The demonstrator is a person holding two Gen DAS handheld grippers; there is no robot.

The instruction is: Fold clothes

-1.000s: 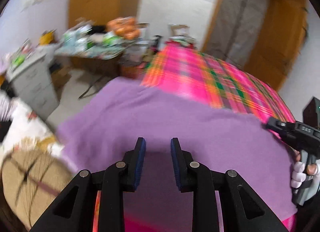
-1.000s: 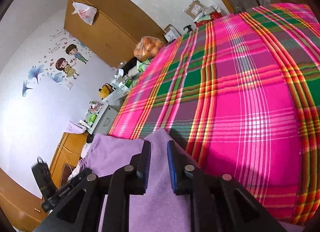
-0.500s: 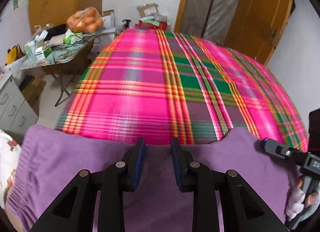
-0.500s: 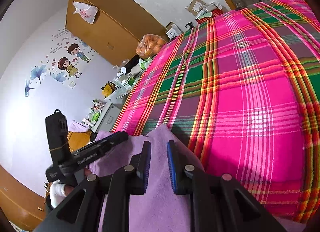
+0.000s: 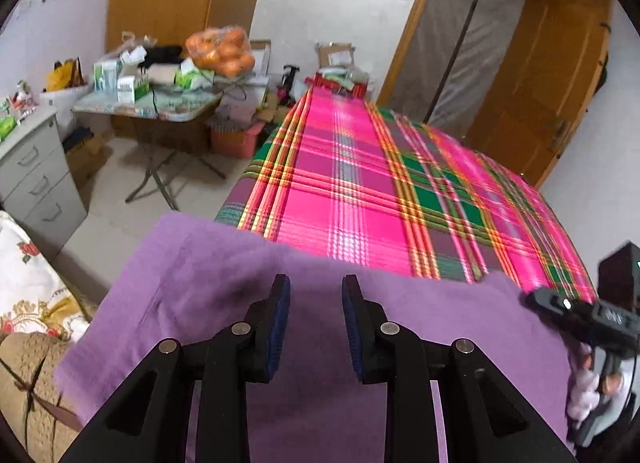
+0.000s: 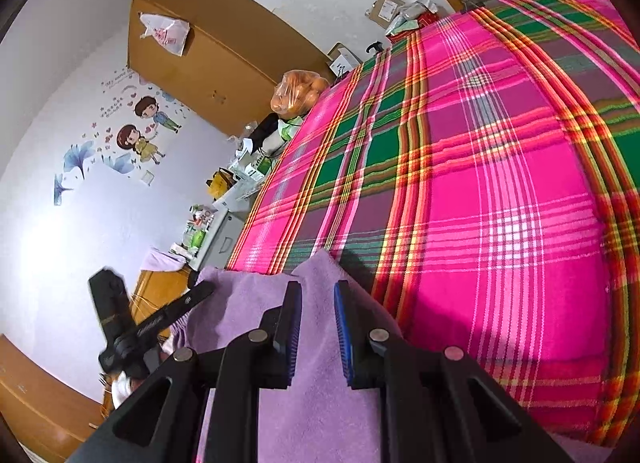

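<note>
Jaws of both grippers part-open over purple cloth [image 5: 224,263], grip unclear; wall sticker writing unreadable

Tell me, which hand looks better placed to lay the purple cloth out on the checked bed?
Probably the left. The left gripper sits mid-edge of the purple cloth, part of which hangs past the side of the plaid bedspread and needs bringing over. The right gripper, at a corner, is already over the bed.

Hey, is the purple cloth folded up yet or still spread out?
Still spread out, not folded. The purple cloth stretches wide across the near end of the plaid bedspread, its far edge loose, with no neat stacked layers showing.
</note>
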